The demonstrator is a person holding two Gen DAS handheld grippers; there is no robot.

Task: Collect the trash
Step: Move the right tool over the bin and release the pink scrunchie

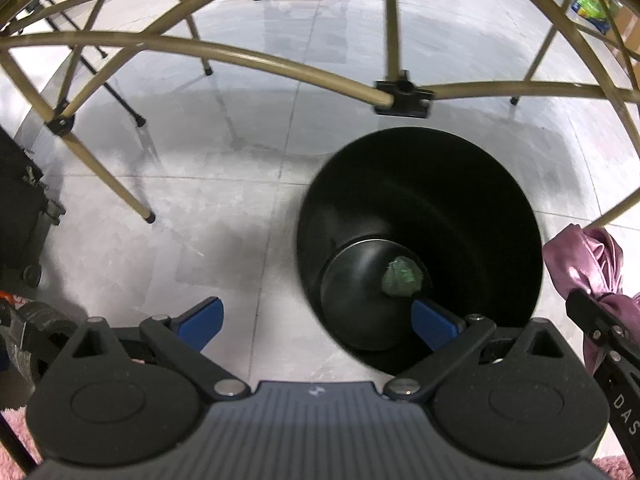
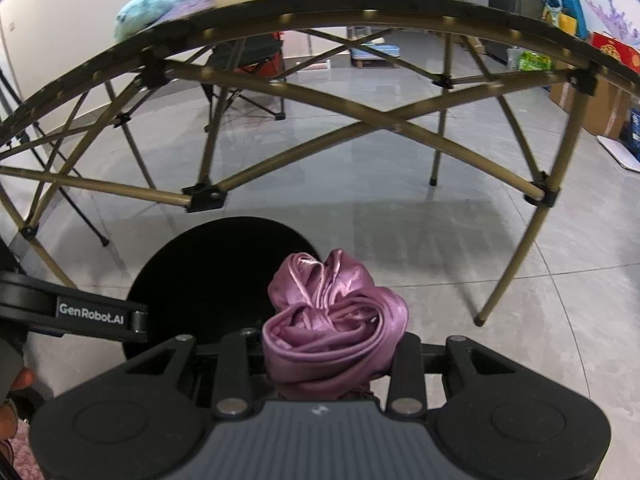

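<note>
A black round trash bin [image 1: 500, 208] stands on the tiled floor under a folding table. A crumpled green wad [image 1: 402, 278] lies at its bottom. My left gripper [image 1: 318, 322] hangs open over the bin's near rim with nothing between its blue fingers [image 1: 204, 320]. A bunched pink satin cloth [image 2: 334, 320] fills my right gripper [image 2: 332, 354], which is shut on it, just right of the bin [image 2: 192, 280]. The same cloth [image 1: 588, 264] shows at the right edge of the left wrist view.
Gold metal legs and crossbars of the folding table [image 2: 304, 148] span both views above the bin. A black wheeled case [image 1: 20, 208] stands at left. Soft toys [image 2: 148, 12] lie on the tabletop. Boxes and bags [image 2: 600, 60] line the far right wall.
</note>
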